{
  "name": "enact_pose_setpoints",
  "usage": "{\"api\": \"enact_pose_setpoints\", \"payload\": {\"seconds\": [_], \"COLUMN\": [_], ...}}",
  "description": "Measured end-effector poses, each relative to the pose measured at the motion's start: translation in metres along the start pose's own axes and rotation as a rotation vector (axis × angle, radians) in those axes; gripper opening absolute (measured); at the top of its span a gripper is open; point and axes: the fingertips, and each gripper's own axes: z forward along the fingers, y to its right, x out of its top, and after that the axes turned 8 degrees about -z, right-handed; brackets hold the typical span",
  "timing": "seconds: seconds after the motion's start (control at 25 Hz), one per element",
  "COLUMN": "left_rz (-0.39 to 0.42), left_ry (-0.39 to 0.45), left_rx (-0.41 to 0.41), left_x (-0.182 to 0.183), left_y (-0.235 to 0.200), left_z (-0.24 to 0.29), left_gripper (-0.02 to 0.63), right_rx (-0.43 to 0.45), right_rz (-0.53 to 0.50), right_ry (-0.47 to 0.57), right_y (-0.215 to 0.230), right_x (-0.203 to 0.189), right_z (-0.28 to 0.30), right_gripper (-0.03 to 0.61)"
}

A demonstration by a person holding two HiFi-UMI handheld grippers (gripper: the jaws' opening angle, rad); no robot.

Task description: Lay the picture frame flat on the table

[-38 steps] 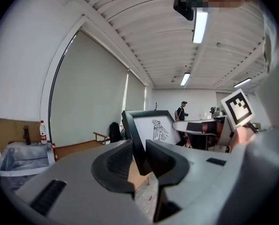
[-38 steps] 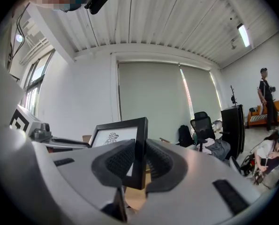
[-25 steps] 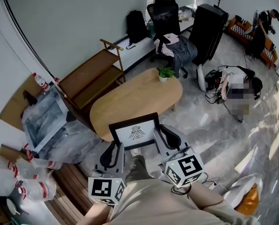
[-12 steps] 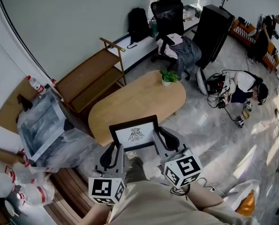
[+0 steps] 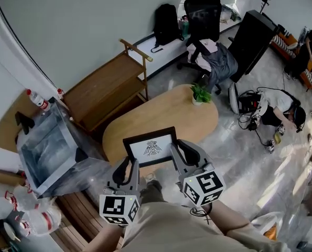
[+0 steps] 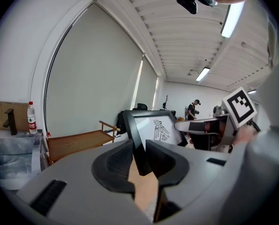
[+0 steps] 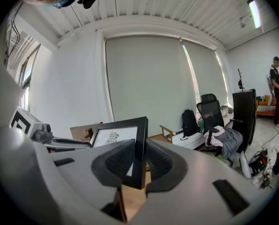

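At the lower centre of the frame the left gripper [image 6: 139, 150] has its jaws closed on the near edge of a black picture frame [image 6: 154, 128], which stands tilted and shows a bird-like drawing. The right gripper [image 6: 198, 125] seems to clasp its far side at right. A wooden shelf [image 6: 78, 139] and a water bottle [image 6: 31, 117] sit at left.

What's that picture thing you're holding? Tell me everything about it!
The picture frame is a black rectangle around a white sheet with a small dark bird-like drawing. It stands nearly upright, tilted back, facing the person, over the near end of the wooden table. The left gripper is shut on its left edge, the right gripper on its right edge.
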Motion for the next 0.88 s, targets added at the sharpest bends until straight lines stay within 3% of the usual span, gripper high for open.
{"api": "enact_pose_setpoints", "payload": {"seconds": [0.44, 0.88], "left_rz": [-0.063, -0.095], "left_ry": [-0.027, -0.026], "left_rx": [0.038, 0.083], "left_x": [0.055, 0.069], "left_y": [-0.113, -0.167], "left_z": [0.078, 0.121], "left_gripper": [0.084, 0.083], "right_rx": [0.059, 0.091], "right_rz": [-0.037, -0.021], "right_ry": [-0.065, -0.109], "right_y": [0.001, 0.007], "right_x": [0.038, 0.039], "right_z": [0.15, 0.225], "right_gripper": [0.055, 0.055]}}
